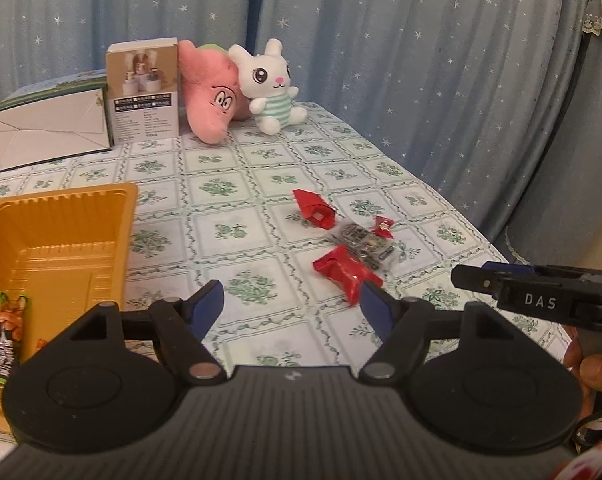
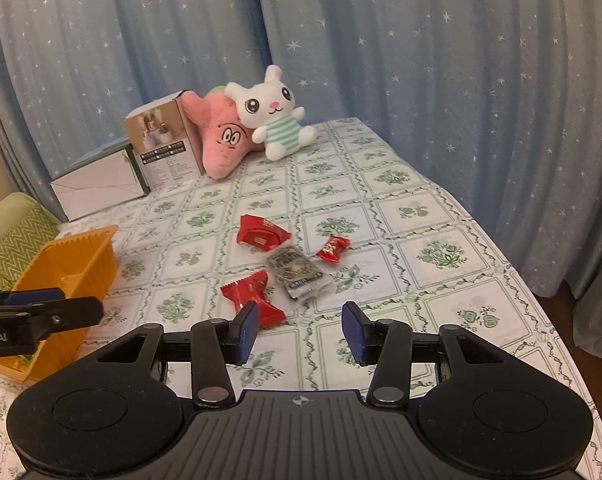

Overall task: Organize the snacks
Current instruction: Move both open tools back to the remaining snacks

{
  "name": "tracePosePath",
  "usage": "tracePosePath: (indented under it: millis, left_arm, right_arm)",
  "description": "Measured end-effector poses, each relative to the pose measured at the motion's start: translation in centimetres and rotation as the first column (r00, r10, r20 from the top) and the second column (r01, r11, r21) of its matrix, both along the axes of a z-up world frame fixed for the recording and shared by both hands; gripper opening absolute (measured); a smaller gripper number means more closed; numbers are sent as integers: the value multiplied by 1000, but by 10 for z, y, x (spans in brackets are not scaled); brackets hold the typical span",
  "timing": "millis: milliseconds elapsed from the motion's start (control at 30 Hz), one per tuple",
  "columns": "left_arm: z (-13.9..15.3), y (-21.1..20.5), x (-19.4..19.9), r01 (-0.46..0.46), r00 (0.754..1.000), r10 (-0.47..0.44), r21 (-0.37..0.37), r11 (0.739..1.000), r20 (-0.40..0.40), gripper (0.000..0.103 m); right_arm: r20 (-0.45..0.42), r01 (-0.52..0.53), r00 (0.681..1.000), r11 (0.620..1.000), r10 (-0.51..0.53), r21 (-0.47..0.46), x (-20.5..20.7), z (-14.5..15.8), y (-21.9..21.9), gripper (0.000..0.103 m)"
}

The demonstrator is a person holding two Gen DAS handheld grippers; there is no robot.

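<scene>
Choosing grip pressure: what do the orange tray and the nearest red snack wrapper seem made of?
Orange tray: likely thin moulded plastic, glossy, with ribbed walls and sheen. Nearest red snack wrapper: probably plastic or foil film, shiny, crinkled, with serrated crimped ends.

Both hand-held grippers [image 1: 291, 300] [image 2: 299, 330] (pads apart), empty

The white letters "DAS" are read on the black body of the right gripper [image 1: 467, 276], seen at the right of the left wrist view. The cut-off marking "bot.AI" is read on the left gripper [image 2: 97, 312] at the left of the right wrist view. Print on the brown box [image 1: 143, 92] and on the snack wrappers is too small to be made out.
</scene>
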State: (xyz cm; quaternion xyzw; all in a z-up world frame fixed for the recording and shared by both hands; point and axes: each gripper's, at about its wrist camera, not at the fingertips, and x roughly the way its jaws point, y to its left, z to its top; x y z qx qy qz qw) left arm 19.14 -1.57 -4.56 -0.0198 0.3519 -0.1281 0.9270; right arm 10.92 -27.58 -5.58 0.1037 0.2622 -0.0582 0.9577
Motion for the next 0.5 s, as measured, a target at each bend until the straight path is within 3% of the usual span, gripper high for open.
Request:
tracePosePath:
  millis: [500]
  left_arm:
    - [-32, -45, 37, 67, 997, -65, 28, 997, -49, 72]
  right_arm:
    - [-72, -9, 997, 996, 3, -88, 26, -2, -21, 46]
